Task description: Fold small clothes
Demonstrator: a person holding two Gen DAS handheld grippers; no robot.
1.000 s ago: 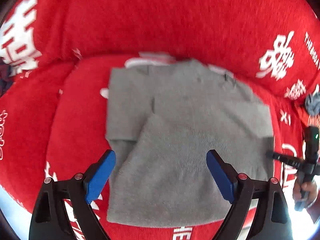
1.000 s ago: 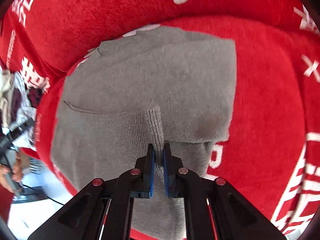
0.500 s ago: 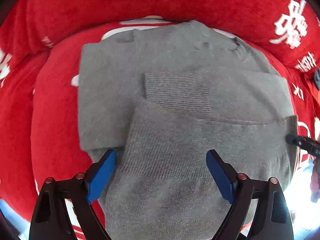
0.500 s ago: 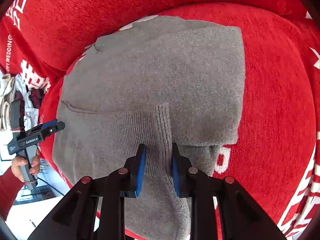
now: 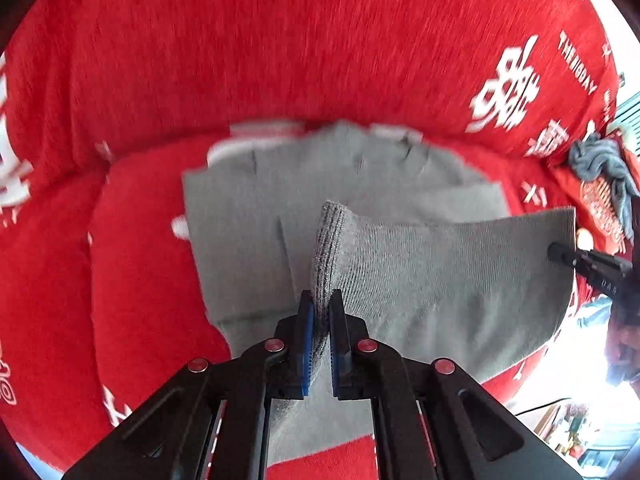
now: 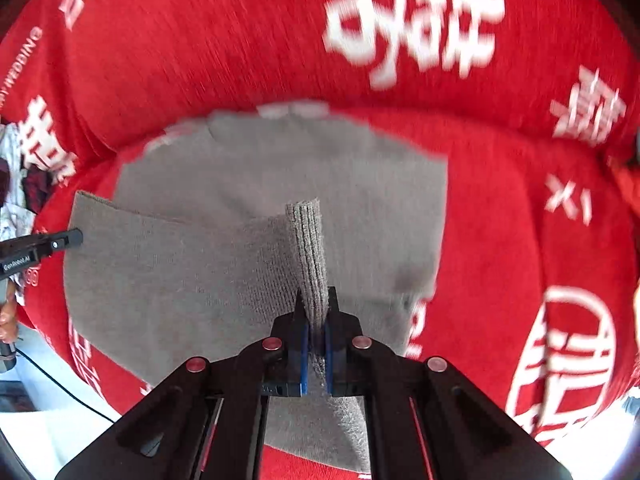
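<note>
A grey knit sweater lies on a red sofa seat, sleeves folded in; it also shows in the right wrist view. My left gripper is shut on the ribbed bottom hem and holds it lifted. My right gripper is shut on the other end of the ribbed hem. The lifted lower part of the sweater stretches between the two grippers. Each gripper's tip shows at the edge of the other's view, the right and the left.
The sofa is covered in red plush fabric with white characters; its backrest rises just behind the sweater. A grey-blue cloth lies at the far right. More clothes lie at the left edge of the right wrist view.
My left gripper was open over the sweater and has shut on the hem. My right gripper opened slightly, then shut again on the hem. Both have raised the hem off the seat.
</note>
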